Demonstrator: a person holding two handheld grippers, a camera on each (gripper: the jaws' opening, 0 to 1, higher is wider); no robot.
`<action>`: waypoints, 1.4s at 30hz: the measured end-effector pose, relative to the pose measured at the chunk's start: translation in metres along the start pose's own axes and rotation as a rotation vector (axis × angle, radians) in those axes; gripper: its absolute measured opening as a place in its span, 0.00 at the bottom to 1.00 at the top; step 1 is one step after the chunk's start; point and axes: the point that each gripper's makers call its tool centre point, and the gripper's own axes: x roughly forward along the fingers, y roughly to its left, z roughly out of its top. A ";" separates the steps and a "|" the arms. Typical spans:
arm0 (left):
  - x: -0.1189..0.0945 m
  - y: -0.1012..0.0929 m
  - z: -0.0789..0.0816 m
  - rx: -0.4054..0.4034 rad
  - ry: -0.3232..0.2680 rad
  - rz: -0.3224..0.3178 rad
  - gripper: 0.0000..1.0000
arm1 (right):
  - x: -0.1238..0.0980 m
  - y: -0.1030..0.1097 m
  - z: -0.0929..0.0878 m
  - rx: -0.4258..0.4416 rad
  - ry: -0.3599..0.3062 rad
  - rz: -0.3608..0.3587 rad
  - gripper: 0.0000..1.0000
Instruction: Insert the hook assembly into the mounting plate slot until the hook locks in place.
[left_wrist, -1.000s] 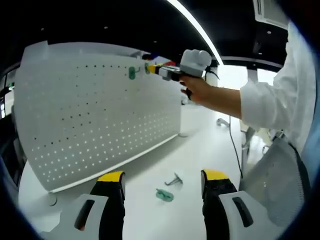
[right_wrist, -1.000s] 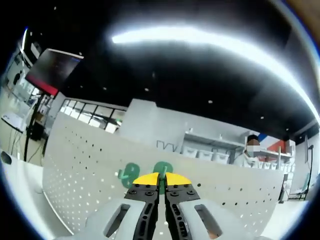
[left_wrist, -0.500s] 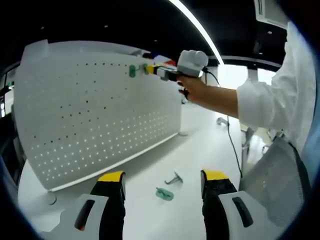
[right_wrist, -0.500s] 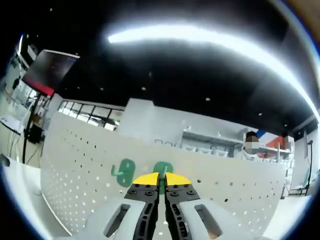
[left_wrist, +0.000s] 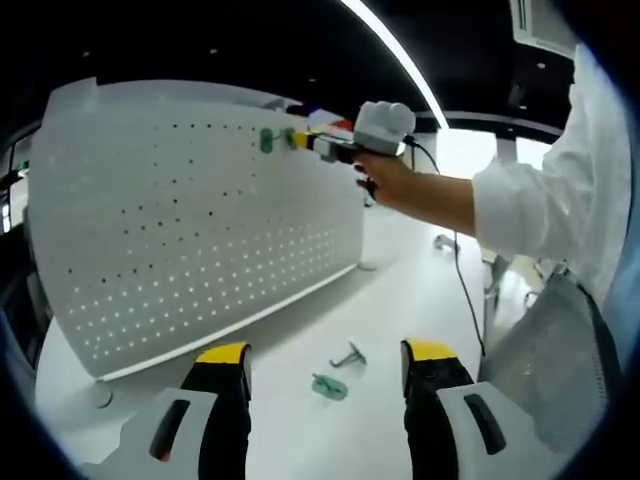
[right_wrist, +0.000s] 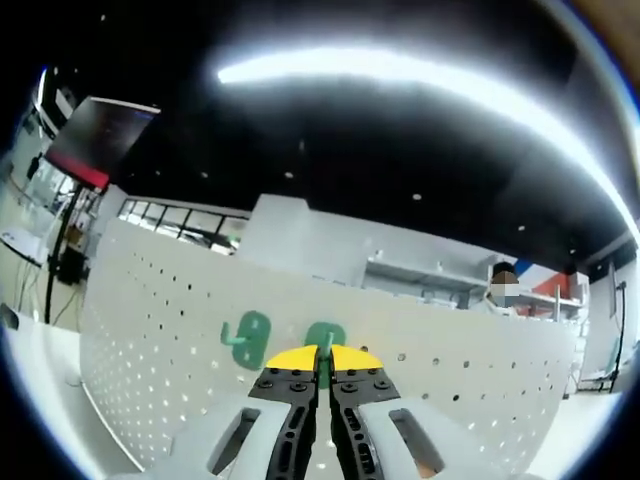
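Note:
The white perforated mounting plate (left_wrist: 190, 230) stands upright on the table. Near its top edge my right gripper (left_wrist: 300, 139), held by a person's hand, presses its yellow tips against the plate, just right of a green hook (left_wrist: 266, 140) that sits on the plate. In the right gripper view my right gripper (right_wrist: 322, 358) is shut on a second green hook (right_wrist: 325, 338) held against the plate (right_wrist: 150, 340), with the mounted green hook (right_wrist: 247, 338) to its left. My left gripper (left_wrist: 326, 352) hangs open low over the table, holding nothing.
On the white table (left_wrist: 420, 290), between my left jaws, lie a loose green hook base (left_wrist: 328, 387) and a small metal hook (left_wrist: 347, 357). A person in a white sleeve (left_wrist: 540, 210) stands at the right. A cable (left_wrist: 465, 290) trails down the table's right side.
My right gripper has risen slightly along the plate's top edge with the green hook in it. The left gripper and the loose parts have stayed put.

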 end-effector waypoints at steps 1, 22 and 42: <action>0.000 0.000 0.000 -0.001 0.001 0.000 0.62 | 0.000 0.000 -0.002 -0.003 0.007 0.001 0.00; 0.001 0.001 -0.002 -0.006 0.008 -0.004 0.62 | 0.005 0.001 -0.006 0.011 0.011 -0.013 0.01; 0.000 0.001 0.000 0.002 -0.002 -0.002 0.62 | 0.012 0.002 -0.012 -0.074 0.118 -0.023 0.01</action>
